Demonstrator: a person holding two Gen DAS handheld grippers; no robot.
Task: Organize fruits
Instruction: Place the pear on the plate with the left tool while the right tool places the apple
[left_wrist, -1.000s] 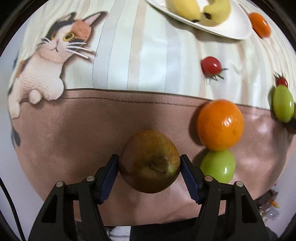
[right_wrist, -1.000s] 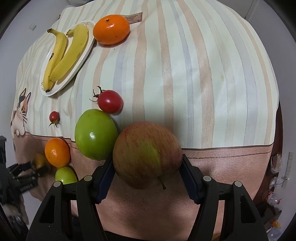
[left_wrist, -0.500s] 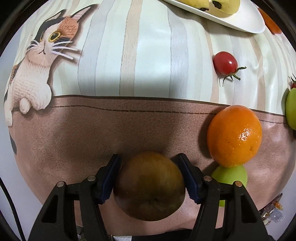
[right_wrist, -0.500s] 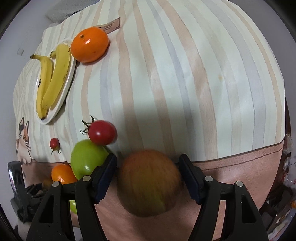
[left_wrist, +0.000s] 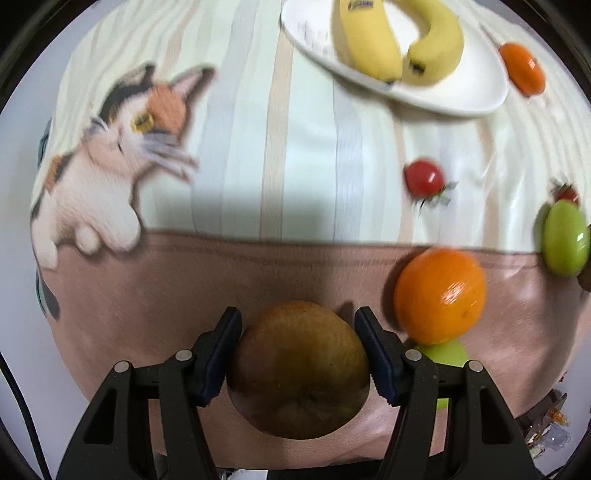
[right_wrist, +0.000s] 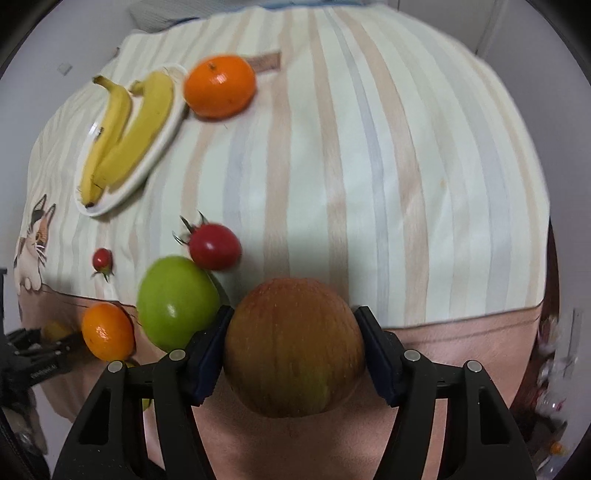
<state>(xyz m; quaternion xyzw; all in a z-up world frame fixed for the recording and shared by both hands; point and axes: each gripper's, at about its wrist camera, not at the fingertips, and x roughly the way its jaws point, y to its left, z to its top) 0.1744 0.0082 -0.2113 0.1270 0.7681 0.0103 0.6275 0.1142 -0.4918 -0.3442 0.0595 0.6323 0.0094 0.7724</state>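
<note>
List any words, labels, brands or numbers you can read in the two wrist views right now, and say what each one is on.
No text can be read for certain.
Sticker on a banana, left wrist view: dark label at the top edge, cut off and blurred, unreadable.
White lettering on the left gripper, seen in the right wrist view: too small and blurred to read.
Brown tag on the striped cloth behind the orange: no legible text.

The left gripper (left_wrist: 298, 360) fingers (left_wrist: 221, 358) clamp a brownish apple (left_wrist: 298, 369) above the brown cloth border (left_wrist: 147, 295).
</note>
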